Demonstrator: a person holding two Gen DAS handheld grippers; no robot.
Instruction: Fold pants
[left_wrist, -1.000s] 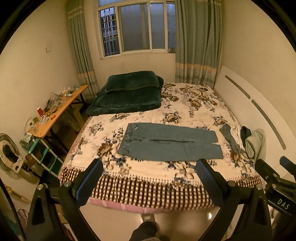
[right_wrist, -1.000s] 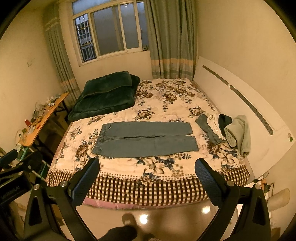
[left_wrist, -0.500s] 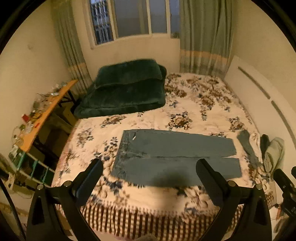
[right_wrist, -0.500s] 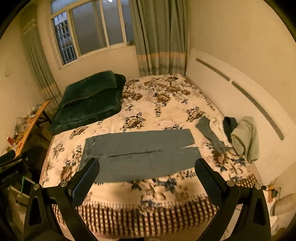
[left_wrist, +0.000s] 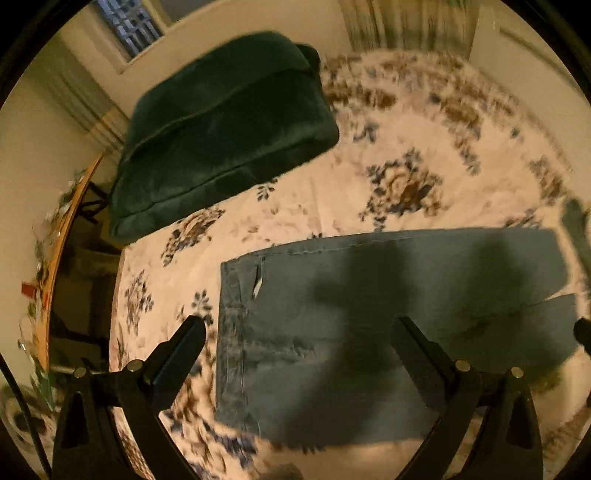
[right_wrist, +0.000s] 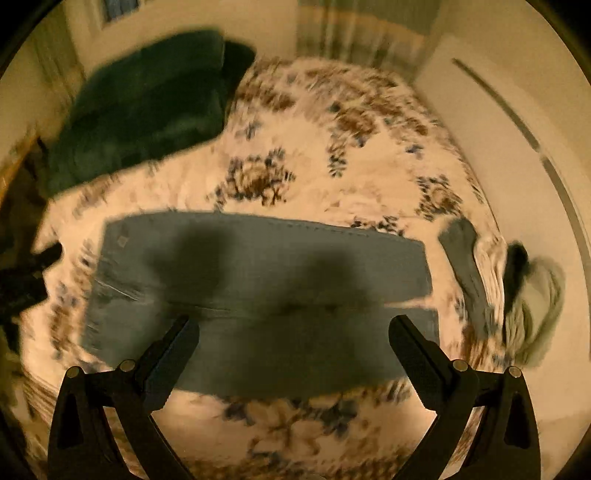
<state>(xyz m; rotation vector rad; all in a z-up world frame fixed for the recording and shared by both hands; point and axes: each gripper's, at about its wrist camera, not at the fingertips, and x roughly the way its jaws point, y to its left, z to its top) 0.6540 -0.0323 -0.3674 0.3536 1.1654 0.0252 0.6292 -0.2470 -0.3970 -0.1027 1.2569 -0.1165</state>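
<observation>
Floral bedding (left_wrist: 424, 122) fills both views, with the pants (left_wrist: 369, 314) laid flat across the bed, waistband toward 9 o'clock and leg hems toward 3 o'clock. Your left tongs (left_wrist: 299, 332) hang wide apart above the waistband end, gripping nothing; your right tongs (right_wrist: 293, 328) are equally wide over the near leg (right_wrist: 295, 354), also empty. Both views are smeared by motion, so the hem edges are hard to judge. You could pinch only the top layer, or catch the bedding along with the denim, and drag the sheet up. A pile of clothes (right_wrist: 532, 295) lies near the hems at 3 o'clock; a wide sweep there could snag it. A folded green blanket (left_wrist: 221, 129) sits well clear at 11 o'clock.
</observation>
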